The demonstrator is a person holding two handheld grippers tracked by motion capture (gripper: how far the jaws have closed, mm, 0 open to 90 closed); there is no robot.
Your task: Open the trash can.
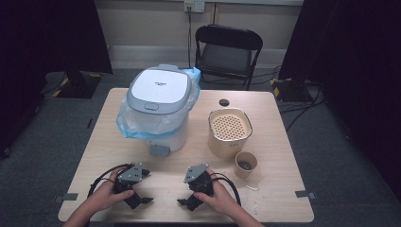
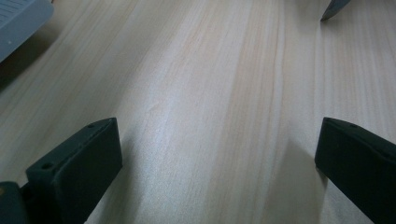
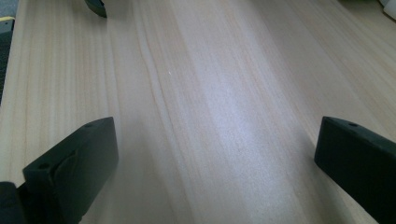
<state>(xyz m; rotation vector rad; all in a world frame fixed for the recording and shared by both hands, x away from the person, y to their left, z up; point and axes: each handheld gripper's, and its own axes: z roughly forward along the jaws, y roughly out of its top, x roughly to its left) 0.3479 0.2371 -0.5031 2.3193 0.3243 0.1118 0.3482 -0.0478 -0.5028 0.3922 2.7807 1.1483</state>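
Both tools, left tool (image 1: 142, 187) and right tool (image 1: 182, 188), rest wide and empty on the table (image 1: 279, 189); paper cup (image 1: 246, 164), near the right tool beside the beige canister (image 1: 229, 133), looks light and crushable; grip its sidewall gently.

A light wooden table (image 1: 142, 189) carried everything. At its far left stood a white pedal bin (image 1: 161, 109) with a grey lid and a blue-edged plastic liner draped over its rim. Right of it sat a cream canister (image 1: 229, 135) with a perforated top, and just in front of that a small paper cup (image 1: 246, 164). A small dark round thing (image 1: 224, 102), possibly a cap, lay near the far edge. Pale specks (image 1: 253, 198) dotted the near right corner.
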